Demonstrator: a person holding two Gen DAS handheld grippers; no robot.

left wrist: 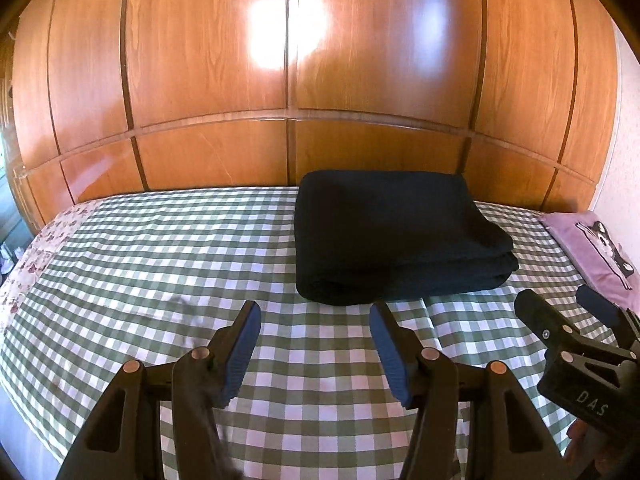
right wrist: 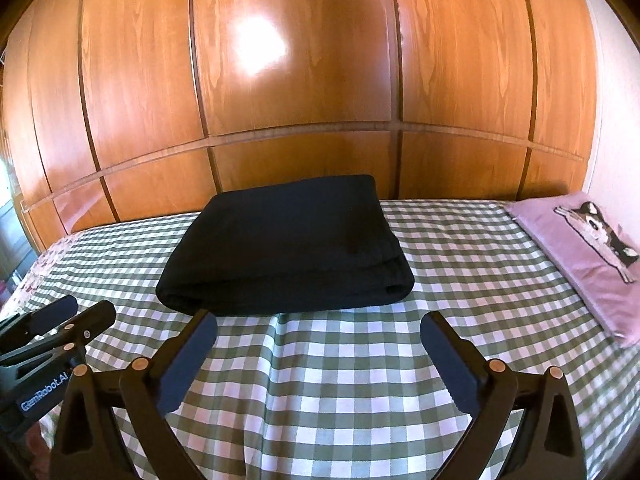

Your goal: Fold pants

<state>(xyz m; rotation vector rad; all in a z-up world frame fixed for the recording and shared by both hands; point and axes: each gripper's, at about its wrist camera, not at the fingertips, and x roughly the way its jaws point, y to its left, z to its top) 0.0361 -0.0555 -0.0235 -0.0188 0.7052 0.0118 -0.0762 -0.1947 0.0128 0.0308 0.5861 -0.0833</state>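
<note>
A bed with a green-and-white checked sheet (left wrist: 160, 264) stands before a glossy wooden wardrobe (left wrist: 208, 80). On the sheet lie the black pants (right wrist: 288, 244), folded into a thick rectangle near the far edge. Just short of them hover the right gripper (right wrist: 320, 356), jaws spread wide and empty, and the left gripper (left wrist: 316, 348), jaws apart, holding nothing. A lilac pillow (right wrist: 580, 256) with a dog print lies well to the right
</note>
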